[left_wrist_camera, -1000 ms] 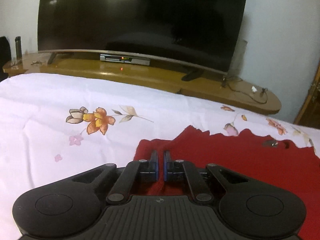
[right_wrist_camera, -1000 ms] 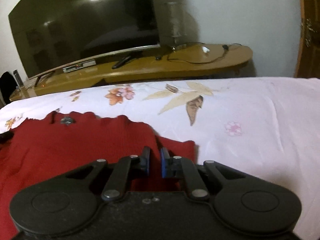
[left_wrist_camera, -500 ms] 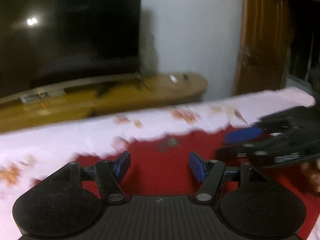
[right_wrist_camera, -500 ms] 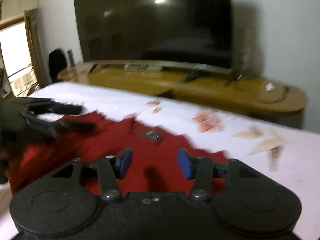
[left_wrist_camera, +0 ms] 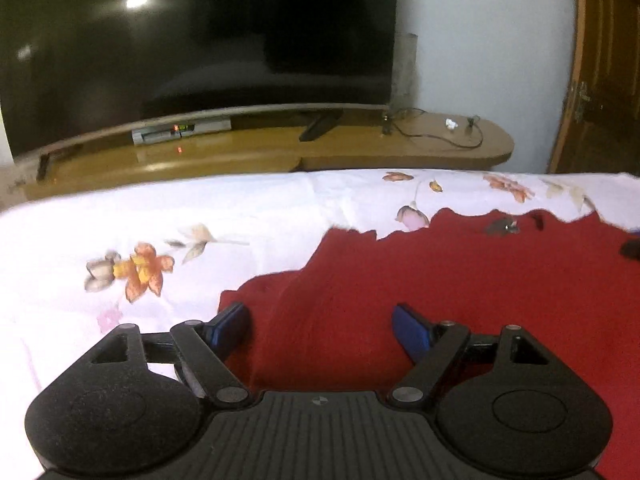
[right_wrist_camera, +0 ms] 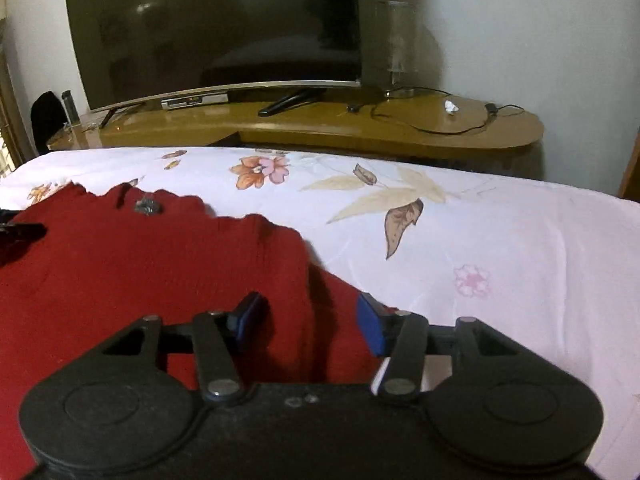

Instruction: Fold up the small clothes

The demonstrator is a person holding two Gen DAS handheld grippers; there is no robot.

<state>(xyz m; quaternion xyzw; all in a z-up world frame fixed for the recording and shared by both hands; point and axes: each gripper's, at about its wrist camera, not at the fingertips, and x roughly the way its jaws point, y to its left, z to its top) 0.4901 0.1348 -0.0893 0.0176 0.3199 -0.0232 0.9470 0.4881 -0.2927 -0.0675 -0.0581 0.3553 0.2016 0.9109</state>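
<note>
— Item: red garment (left_wrist_camera: 460, 288)?
— Lay flat on the floral bedsheet (left_wrist_camera: 160, 216), before the television (left_wrist_camera: 200, 40).
— Tongs?
— Left tongs (left_wrist_camera: 322, 326) and right tongs (right_wrist_camera: 310, 320) gaped wide over the garment's corners, gripping nothing.

The red garment (right_wrist_camera: 152, 264) is a matt, finely ribbed knit cloth. Under it, the bedsheet (right_wrist_camera: 460, 248) is smooth, thin printed cloth. Beyond the sheet, the TV stand (right_wrist_camera: 360, 124) is glossy varnished wood, and on it the TV (left_wrist_camera: 200, 48) screen is glossy and reflective. The left gripper (left_wrist_camera: 322, 326) is matt black plastic with metal pivot pins.
</note>
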